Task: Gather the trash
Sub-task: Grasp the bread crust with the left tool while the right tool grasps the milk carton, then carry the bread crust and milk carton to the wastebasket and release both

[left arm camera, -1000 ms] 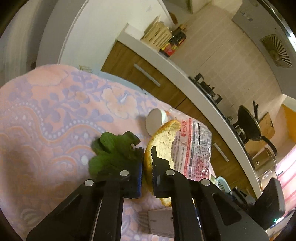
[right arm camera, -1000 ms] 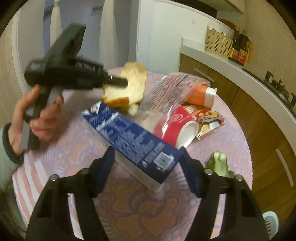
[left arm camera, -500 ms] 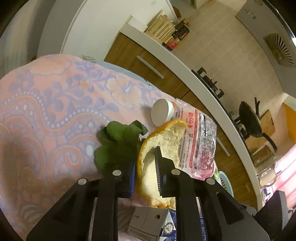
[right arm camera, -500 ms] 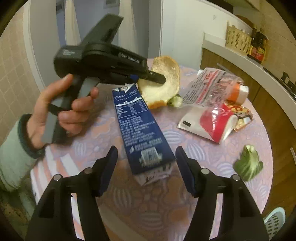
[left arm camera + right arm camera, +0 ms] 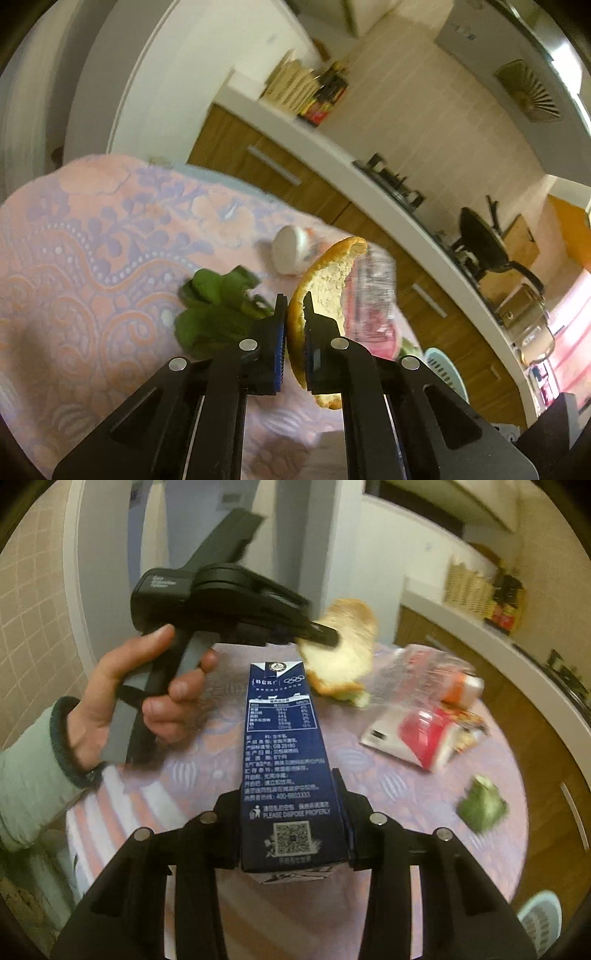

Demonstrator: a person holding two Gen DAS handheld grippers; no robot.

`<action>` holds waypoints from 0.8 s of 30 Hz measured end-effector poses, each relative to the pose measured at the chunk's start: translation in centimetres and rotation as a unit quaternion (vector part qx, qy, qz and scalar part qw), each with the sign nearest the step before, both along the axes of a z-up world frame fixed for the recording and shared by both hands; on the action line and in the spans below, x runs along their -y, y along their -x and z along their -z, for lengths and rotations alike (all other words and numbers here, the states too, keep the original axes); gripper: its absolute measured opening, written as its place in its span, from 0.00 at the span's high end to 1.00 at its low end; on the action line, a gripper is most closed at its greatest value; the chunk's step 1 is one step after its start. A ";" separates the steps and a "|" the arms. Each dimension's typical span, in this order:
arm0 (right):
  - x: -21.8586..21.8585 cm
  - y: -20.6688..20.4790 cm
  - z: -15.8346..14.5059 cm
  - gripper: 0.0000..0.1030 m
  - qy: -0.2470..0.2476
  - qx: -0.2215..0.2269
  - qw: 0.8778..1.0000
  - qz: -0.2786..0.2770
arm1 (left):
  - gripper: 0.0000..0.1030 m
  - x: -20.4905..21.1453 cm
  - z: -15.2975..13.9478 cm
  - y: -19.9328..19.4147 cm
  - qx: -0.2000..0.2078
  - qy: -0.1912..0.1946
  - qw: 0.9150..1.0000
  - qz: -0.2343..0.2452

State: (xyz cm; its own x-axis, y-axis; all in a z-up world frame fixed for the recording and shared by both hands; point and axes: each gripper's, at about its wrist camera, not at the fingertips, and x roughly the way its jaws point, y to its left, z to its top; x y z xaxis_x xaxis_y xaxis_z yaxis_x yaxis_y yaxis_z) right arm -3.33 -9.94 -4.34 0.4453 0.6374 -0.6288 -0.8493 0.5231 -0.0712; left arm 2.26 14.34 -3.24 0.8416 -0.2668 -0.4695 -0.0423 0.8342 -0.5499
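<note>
Left gripper [image 5: 294,314] clamped on torn crusty bread slice [image 5: 327,291], held above table. Right gripper [image 5: 291,812], jaws just closing, flanks long dark-blue milk carton [image 5: 286,753] lying on floral pink tablecloth [image 5: 369,794]. We judge risk: bread tearing (soft crumb), slick carton slipping on lift.

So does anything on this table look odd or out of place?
Yes: food scraps lie loose on the tablecloth: a torn green leaf, crumpled wrappers, a tipped-over cup. The bread is ragged, partly eaten.
</note>
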 end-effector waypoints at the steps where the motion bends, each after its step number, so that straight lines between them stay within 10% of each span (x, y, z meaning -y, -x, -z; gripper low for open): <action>1: 1.1 0.1 -0.2 0.65 -0.006 0.000 1.000 0.012 | 0.94 0.2 -0.4 0.4 0.006 -0.002 1.000 0.002; 11: 13.1 -1.7 -2.6 0.65 -0.076 0.015 0.984 0.157 | 0.94 7.8 -6.2 0.7 0.063 -0.054 0.992 0.092; 24: 26.5 -3.5 -2.2 0.65 -0.070 0.040 0.948 0.306 | 0.94 25.1 -4.2 -5.7 0.025 -0.097 0.965 0.241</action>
State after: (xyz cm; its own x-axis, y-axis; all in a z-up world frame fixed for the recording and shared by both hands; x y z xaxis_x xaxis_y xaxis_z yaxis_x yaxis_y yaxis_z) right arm 0.18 -36.41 -2.10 0.8021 0.3186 -0.5051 -0.3775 0.9259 -0.0154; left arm 7.95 -10.76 0.99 0.6646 -0.5444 -0.5118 0.3996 0.8377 -0.3722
